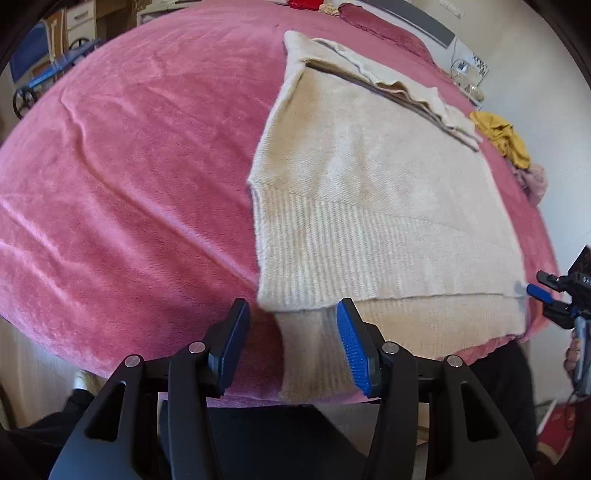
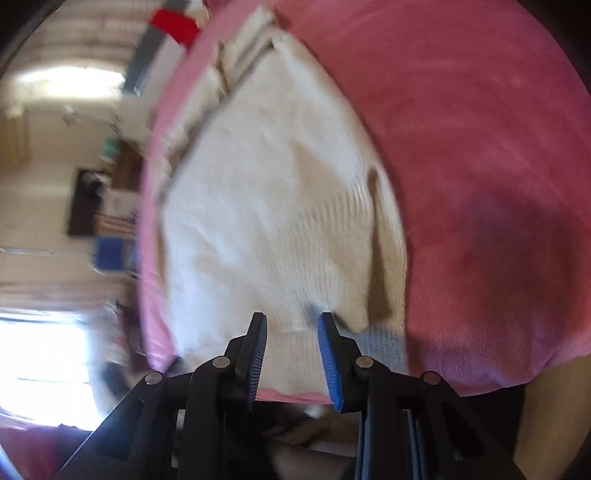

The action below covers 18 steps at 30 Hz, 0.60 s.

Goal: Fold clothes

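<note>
A cream knit sweater (image 1: 369, 206) lies folded on the pink bed cover (image 1: 129, 184), its sleeves laid across the far end. My left gripper (image 1: 291, 308) hovers at the sweater's near left corner, where the ribbed hem hangs towards the bed's edge. Its jaws are open, with the hem below the gap and not pinched. My right gripper (image 2: 292, 317) is open over the near hem of the sweater (image 2: 266, 206). The right wrist view is blurred. In the left wrist view the right gripper (image 1: 541, 284) shows at the sweater's near right corner.
A yellow garment (image 1: 502, 136) and a pale pink one (image 1: 535, 177) are bunched at the bed's right edge. A dark red pillow (image 1: 384, 29) lies at the far end. A blue cart (image 1: 48, 77) stands beyond the bed's left side. The person's dark trousers (image 1: 491, 387) press against the near edge.
</note>
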### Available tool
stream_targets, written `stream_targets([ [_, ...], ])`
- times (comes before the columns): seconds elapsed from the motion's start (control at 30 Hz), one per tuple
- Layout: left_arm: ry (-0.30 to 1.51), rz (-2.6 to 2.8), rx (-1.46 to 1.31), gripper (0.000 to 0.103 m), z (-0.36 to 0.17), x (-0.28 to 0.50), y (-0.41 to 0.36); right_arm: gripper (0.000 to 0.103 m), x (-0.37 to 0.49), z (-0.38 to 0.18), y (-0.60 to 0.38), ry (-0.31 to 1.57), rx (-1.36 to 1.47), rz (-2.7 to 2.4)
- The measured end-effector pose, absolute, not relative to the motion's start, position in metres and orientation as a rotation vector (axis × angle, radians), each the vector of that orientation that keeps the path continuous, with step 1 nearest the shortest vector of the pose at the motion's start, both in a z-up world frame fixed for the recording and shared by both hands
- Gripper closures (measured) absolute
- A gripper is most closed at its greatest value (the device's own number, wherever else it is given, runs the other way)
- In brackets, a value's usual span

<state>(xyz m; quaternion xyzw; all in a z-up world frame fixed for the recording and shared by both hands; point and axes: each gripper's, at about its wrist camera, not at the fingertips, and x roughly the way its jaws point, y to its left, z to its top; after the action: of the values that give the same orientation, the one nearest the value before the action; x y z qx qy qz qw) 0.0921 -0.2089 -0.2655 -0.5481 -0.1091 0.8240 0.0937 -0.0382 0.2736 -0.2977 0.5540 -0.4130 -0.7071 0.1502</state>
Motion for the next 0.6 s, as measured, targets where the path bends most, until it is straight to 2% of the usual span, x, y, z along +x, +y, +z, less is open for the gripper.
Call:
stream_targets([
  [0.13,-0.525,2.407,-1.635,0.047,-0.271,0.087,-0.223,0.07,-0.032,-0.303,0.314,-1.267,1.574,-2.053],
  [0.4,-0.524,2.382,-1.643,0.047,-0.271,0.082,-0.219,0.07,-0.021,-0.34,0.316,-1.369,1.609,-1.911],
  [0.6,-0.791,2.29,-1.626,0.047,-0.273,0.074,-0.24,0.07,-0.029,-0.344,0.301,-1.4,1.59,-1.87],
])
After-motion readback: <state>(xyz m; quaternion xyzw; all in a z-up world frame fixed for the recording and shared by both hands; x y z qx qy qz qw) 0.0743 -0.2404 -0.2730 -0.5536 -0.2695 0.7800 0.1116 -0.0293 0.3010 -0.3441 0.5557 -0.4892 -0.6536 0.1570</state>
